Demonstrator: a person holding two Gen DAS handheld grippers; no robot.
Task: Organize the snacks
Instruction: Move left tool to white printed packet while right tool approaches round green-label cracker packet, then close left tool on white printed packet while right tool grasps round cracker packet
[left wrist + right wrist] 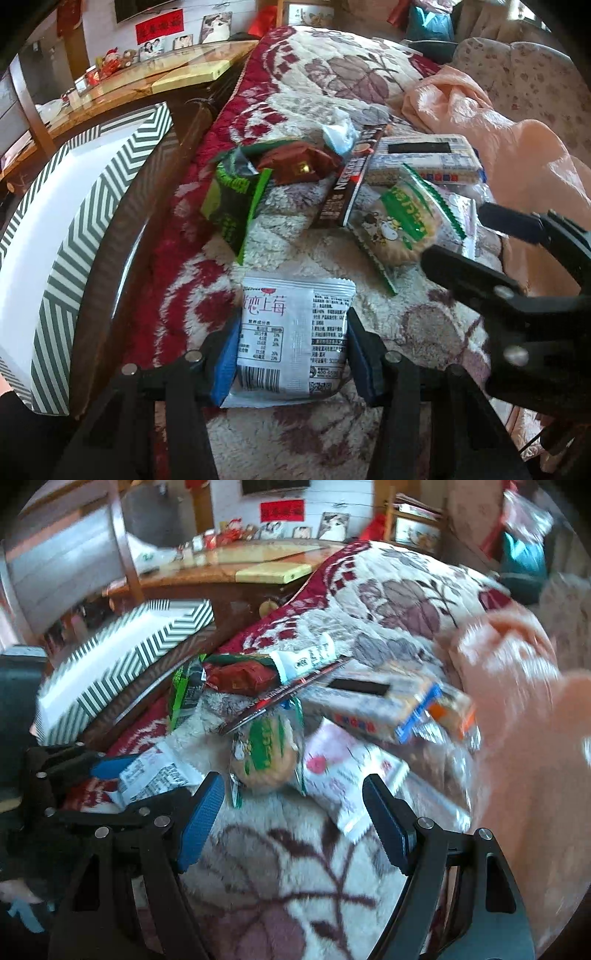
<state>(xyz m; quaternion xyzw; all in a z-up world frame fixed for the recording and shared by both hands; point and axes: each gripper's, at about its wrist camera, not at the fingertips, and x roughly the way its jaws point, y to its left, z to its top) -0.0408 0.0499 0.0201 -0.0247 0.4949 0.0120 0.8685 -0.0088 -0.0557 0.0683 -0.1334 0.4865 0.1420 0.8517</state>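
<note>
White strawberry packet [293, 332] sits clamped in the left gripper [291, 354]. Lift it straight off the blanket [295, 435]; the right gripper [293, 816] gapes empty.

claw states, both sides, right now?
Left claw: shut on the white snack packet, pads at both its edges.
Right claw: open, empty, above the blanket.

Bottom of white snack packet [291, 332] hidden behind blue pads [225, 354] of left gripper [291, 354]. Striped box [66, 236] cut off at left edge. Whole right wrist view smeared with blur. Print on pink packet [347, 771] too fuzzy to read.
</note>
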